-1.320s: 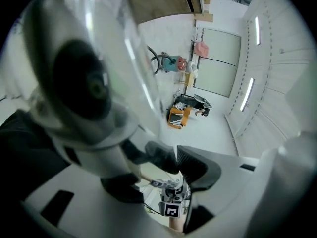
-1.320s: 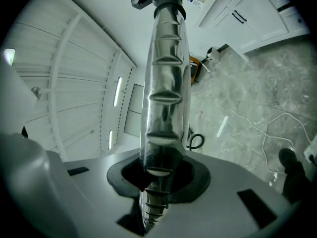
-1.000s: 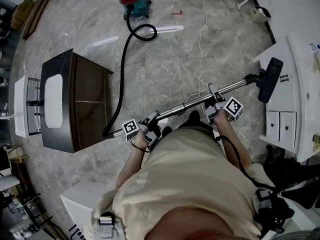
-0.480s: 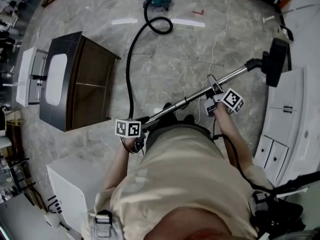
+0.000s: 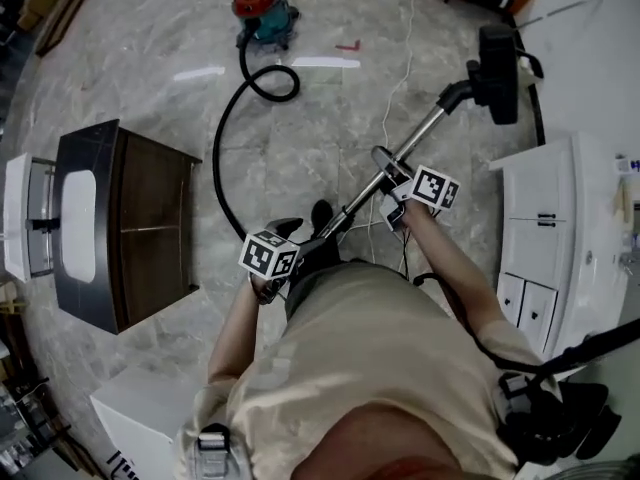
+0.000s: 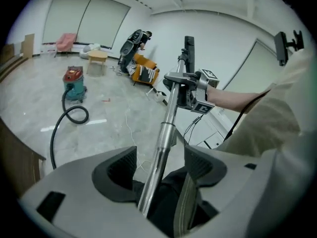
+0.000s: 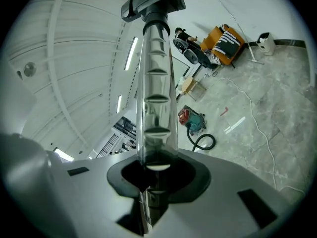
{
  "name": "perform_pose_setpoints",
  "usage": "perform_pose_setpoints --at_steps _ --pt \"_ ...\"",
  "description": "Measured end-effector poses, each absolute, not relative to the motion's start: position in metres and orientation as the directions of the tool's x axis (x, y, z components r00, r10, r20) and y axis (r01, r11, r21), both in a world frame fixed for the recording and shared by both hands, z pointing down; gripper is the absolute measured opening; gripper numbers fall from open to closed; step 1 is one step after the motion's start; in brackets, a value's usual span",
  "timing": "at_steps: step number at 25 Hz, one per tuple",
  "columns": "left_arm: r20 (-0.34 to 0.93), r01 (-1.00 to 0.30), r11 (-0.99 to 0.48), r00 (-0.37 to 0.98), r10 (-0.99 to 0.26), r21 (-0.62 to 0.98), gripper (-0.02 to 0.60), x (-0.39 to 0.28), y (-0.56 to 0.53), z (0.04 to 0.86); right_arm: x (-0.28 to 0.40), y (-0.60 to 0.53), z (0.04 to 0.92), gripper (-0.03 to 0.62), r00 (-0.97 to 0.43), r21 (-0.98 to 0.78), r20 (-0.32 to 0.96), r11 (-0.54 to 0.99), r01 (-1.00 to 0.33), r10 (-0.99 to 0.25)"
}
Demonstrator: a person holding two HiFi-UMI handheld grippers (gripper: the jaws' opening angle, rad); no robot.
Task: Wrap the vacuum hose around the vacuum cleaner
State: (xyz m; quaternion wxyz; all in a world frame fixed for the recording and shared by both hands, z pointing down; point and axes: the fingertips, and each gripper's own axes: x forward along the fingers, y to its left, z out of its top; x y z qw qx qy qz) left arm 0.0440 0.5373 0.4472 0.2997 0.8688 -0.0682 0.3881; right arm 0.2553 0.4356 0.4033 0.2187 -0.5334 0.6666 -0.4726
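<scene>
R gripper (image 7: 156,170) jaws pinch our shiny metal vac wand (image 5: 415,148). L gripper (image 6: 158,165) jaws just opened, spread round it, no press. Black hose (image 5: 222,163) trails over grey floor (image 5: 330,118) to red-teal vac cleaner (image 5: 262,3) at 11 o'clock. Risk, we reckon: one-grip wand swings, hits white cabinet (image 5: 560,218) at 3.

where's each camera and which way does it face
Head view: on the person's head, steeply down at vacuum cleaner and hose; torso, arms show.
Left gripper view: on left gripper, along the wand between its just-opened jaws; right gripper shows.
Right gripper view: on right gripper, clamped on wand, toward floor head.
All share the vacuum cleaner.
</scene>
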Motion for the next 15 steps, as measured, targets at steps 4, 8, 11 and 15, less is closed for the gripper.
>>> perform_pose_setpoints --at_steps 4,8,11,15 --pt "0.729 -0.215 -0.88 0.657 0.191 0.424 0.291 0.083 0.492 0.46 0.261 0.394 0.402 0.089 -0.354 -0.869 0.228 -0.026 -0.494 -0.907" --pt "0.73 -0.106 -0.897 0.625 0.276 0.43 0.291 0.108 0.465 0.472 0.254 0.347 0.396 0.089 -0.418 -0.88 0.206 0.019 -0.475 -0.885" --pt "0.715 -0.064 -0.882 0.615 0.333 0.467 0.291 0.124 0.446 0.479 0.244 0.309 0.384 0.089 -0.492 -0.884 0.156 0.101 -0.456 -0.856" --pt "0.709 -0.025 -0.885 0.61 0.355 0.464 0.291 0.141 0.418 0.478 0.234 0.268 0.357 0.089 -0.577 -0.871 0.088 0.218 -0.44 -0.812"
